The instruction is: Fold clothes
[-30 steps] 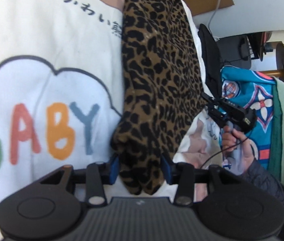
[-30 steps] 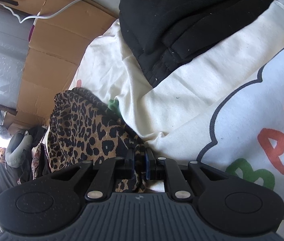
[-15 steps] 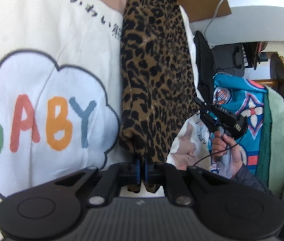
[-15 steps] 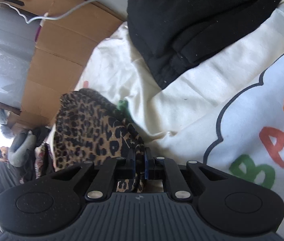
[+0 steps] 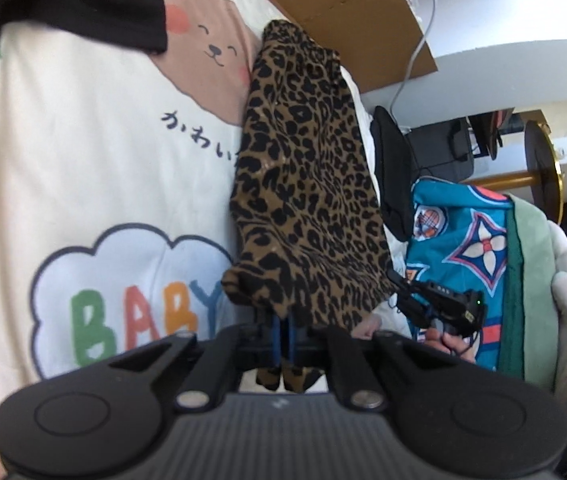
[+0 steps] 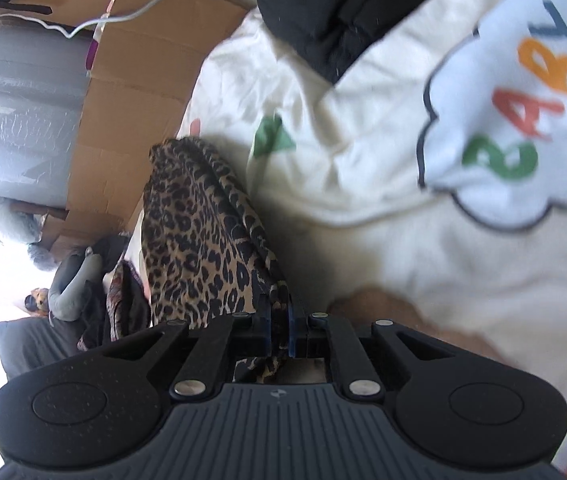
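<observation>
A leopard-print garment (image 5: 303,184) stretches away from my left gripper (image 5: 283,330), which is shut on its near corner. In the right wrist view the same leopard-print garment (image 6: 199,236) rises from my right gripper (image 6: 279,332), shut on another corner. Both corners are lifted above a cream blanket (image 5: 75,152) printed with a "BABY" cloud (image 6: 519,120). My right gripper (image 5: 439,304) also shows in the left wrist view, held by a hand at the garment's right edge.
Black clothes (image 6: 331,8) lie on the blanket's far side. Flattened cardboard (image 6: 135,80) and a white cable (image 5: 415,52) stand beyond. A teal patterned cloth (image 5: 467,232) and a pale green plush (image 5: 535,288) sit at the right.
My left gripper shut on the leopard garment's corner. Both grippers then lifted and pulled back, raising the garment off the blanket and bringing more of the blanket into view.
</observation>
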`<state>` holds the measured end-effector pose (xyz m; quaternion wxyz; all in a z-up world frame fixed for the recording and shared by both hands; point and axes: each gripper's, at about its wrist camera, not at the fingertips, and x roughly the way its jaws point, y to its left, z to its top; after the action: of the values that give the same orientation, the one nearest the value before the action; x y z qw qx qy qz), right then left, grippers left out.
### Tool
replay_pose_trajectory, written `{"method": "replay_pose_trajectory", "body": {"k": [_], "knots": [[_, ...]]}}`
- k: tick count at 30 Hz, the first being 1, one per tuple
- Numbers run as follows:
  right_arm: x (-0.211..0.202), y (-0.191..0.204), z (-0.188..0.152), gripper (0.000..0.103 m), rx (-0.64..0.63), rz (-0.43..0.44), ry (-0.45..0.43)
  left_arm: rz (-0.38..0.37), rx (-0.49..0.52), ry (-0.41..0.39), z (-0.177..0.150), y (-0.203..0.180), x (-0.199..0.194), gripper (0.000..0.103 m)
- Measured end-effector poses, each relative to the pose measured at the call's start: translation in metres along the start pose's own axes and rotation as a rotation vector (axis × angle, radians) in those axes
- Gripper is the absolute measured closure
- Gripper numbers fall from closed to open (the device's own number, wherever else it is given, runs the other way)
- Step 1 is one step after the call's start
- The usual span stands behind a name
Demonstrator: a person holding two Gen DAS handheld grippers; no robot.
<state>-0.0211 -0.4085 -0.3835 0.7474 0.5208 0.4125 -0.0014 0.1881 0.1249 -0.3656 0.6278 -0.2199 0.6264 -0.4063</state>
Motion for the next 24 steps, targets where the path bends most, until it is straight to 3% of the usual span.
{"method": "replay_pose_trajectory", "body": {"k": [3,10,12,13,14,16,21,24], "knots": [[0.006,-0.003,-0.01,0.098,0.006,-0.013,0.033,0.036,-0.006,0.015,-0.004,0.004,0.003,0.099],[0.021,-0.002,-0.011,0.092,-0.129,-0.062,0.072,0.179,0.012,0.079,-0.015,0.015,0.035,0.098],[0.024,0.002,-0.009,0.088,-0.188,-0.075,0.08,0.193,0.02,0.079,-0.015,0.014,0.039,0.093],[0.027,0.005,-0.007,0.078,-0.221,-0.082,0.093,0.207,0.022,0.084,-0.014,0.013,0.042,0.088],[0.029,0.008,-0.006,0.077,-0.249,-0.084,0.106,0.213,0.022,0.086,-0.014,0.014,0.043,0.084],[0.036,0.012,-0.003,0.072,-0.294,-0.08,0.132,0.208,0.015,0.086,-0.015,0.016,0.043,0.078],[0.05,0.013,0.007,0.071,-0.311,-0.05,0.19,0.161,-0.015,0.057,-0.017,0.023,0.043,0.062],[0.056,0.01,0.012,0.071,-0.301,-0.018,0.231,0.123,-0.038,0.048,-0.017,0.027,0.046,0.06]]}}
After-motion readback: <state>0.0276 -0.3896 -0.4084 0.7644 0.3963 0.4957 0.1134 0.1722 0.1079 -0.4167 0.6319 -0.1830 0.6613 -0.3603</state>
